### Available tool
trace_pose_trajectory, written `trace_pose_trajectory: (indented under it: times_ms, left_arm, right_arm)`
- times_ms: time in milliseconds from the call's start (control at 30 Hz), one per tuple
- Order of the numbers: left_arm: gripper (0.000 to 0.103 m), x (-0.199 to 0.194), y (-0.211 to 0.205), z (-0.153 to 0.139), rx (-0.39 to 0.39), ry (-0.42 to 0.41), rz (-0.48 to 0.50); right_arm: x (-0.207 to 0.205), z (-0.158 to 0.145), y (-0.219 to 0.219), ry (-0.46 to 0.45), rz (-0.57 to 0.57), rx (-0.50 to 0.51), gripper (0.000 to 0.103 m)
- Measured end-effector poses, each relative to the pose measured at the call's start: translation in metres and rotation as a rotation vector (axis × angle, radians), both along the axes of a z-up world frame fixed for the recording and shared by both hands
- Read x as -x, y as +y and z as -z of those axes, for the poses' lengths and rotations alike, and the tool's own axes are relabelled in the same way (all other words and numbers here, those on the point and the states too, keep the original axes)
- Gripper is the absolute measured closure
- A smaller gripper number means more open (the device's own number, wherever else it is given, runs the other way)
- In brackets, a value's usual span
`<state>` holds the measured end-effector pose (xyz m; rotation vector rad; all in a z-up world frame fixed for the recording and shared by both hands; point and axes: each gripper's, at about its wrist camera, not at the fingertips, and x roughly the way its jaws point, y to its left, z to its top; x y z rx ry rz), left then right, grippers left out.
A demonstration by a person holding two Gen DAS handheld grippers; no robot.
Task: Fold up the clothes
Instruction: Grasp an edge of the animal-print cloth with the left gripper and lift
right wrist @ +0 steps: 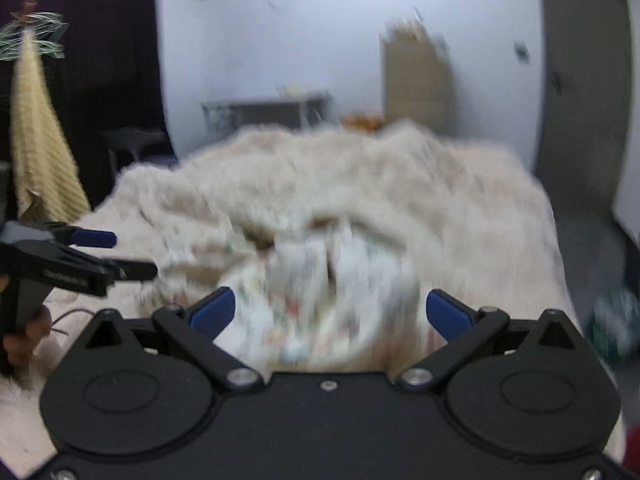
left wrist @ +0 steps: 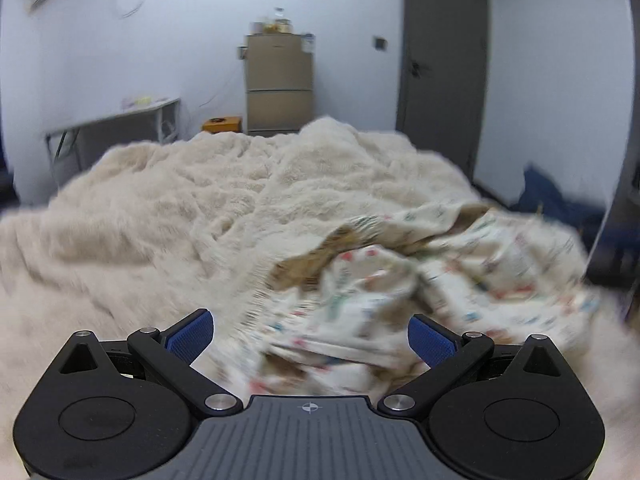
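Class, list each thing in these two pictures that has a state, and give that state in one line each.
Left gripper: open, empty.
Right gripper: open, empty.
Cream garment with small coloured print: crumpled, unfolded, on the blanket.
Fluffy beige blanket: spread, rumpled.
Grey door: shut.
Yellow ribbed towel: hanging.

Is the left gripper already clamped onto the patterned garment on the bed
No, the left gripper has its blue pads spread wide, with the crumpled patterned garment lying loose between and beyond them.
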<state>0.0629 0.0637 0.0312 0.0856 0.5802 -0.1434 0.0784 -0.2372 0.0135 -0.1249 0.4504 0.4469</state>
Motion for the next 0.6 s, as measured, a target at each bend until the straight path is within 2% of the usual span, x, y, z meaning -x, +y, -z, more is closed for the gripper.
trace_pose_trajectory:
  times_ms: [33, 100, 133, 233, 367, 467, 533, 567, 600]
  left_arm:
    - [0.0, -0.008, 0.006, 0.001, -0.006, 0.025, 0.0]
    - [0.0, -0.023, 0.02, 0.003, 0.045, 0.065, 0.002]
    - [0.0, -0.033, 0.033, 0.006, 0.105, 0.091, 0.006]
    - [0.0, -0.056, 0.062, 0.02, 0.214, 0.156, -0.059]
    - [0.003, -0.08, 0.093, 0.052, 0.241, 0.239, -0.162]
    - [0.006, -0.088, 0.105, 0.069, 0.298, 0.285, -0.161]
    - [0.014, -0.09, 0.106, 0.076, 0.36, 0.306, -0.125]
    - [0.019, -0.091, 0.103, 0.077, 0.364, 0.308, -0.112]
    - [0.03, -0.091, 0.098, 0.078, 0.361, 0.305, -0.092]
  right_arm:
    - [-0.005, -0.004, 0.004, -0.007, -0.017, 0.025, 0.0]
    - [-0.016, -0.011, 0.013, 0.001, -0.033, 0.067, 0.0]
    - [-0.02, -0.012, 0.016, 0.018, -0.034, 0.056, 0.0]
    - [-0.031, -0.015, 0.022, 0.089, -0.039, -0.007, 0.0]
    - [-0.021, 0.0, 0.024, 0.058, -0.032, 0.033, 0.0]
    - [-0.021, 0.016, 0.018, 0.05, 0.021, 0.094, 0.001]
    - [-0.026, 0.022, 0.012, 0.062, 0.053, 0.098, 0.007]
    - [-0.028, 0.024, 0.009, 0.068, 0.063, 0.089, 0.008]
    - [-0.03, 0.026, 0.005, 0.074, 0.072, 0.08, 0.009]
